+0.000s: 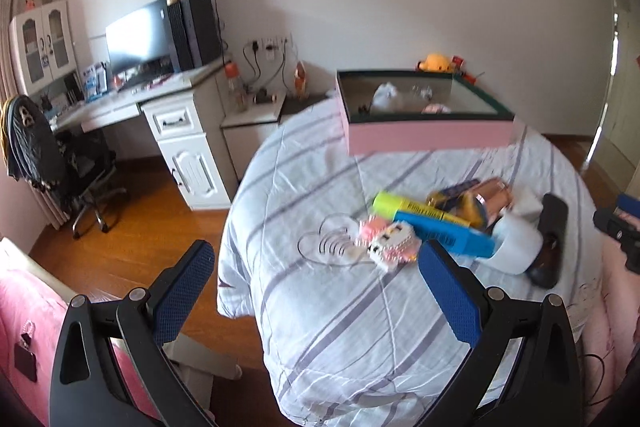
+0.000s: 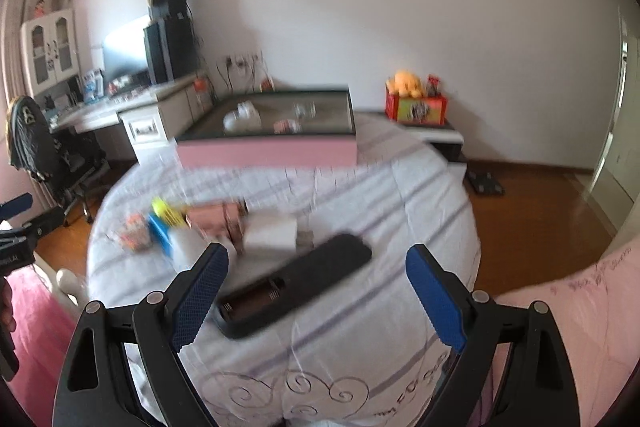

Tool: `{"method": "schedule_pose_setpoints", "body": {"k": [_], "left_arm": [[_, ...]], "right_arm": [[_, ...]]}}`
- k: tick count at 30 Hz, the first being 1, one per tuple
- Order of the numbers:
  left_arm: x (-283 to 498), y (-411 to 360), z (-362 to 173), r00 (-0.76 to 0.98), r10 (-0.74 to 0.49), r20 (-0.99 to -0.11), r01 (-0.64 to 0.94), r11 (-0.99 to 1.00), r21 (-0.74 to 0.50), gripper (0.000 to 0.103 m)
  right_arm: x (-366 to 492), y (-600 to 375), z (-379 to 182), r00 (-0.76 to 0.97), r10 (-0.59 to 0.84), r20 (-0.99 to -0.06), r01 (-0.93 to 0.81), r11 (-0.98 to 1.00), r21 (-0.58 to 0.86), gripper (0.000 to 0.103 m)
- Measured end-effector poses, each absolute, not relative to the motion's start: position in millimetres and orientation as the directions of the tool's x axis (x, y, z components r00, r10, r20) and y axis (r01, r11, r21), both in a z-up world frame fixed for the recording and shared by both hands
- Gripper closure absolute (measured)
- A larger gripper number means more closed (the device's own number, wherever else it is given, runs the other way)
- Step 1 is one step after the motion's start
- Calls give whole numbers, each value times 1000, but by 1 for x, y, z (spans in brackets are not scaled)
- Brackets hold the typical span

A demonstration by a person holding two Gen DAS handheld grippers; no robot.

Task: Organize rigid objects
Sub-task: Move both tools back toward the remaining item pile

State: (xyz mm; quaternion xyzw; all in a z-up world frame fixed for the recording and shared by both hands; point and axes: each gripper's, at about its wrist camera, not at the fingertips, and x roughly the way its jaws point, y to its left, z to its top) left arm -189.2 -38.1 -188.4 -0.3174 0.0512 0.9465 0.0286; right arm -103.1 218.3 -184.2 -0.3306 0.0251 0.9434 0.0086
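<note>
Left wrist view: the left gripper hangs over the striped bedding, its 2 fingers spread and empty; just ahead lie a block figure, a wire holder, a blue-yellow marker and a black remote, with the pink box beyond. Right wrist view: the right gripper is spread wide, holding nothing, above the remote's near end; the pink box sits further back.
</note>
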Motion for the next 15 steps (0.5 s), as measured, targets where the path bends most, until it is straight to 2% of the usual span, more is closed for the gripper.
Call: {"method": "schedule_pose_setpoints", "body": {"k": [7, 15], "left_arm": [[-196, -33, -200, -780, 45, -624, -118, -990, 76, 0], [-197, -28, -205, -767, 63, -638, -148, -986, 81, 0]], "right_arm": [[-123, 208, -226, -710, -4, -704, -62, -996, 68, 11], [-124, 192, -234, -686, 6, -728, -63, -997, 51, 11]]}}
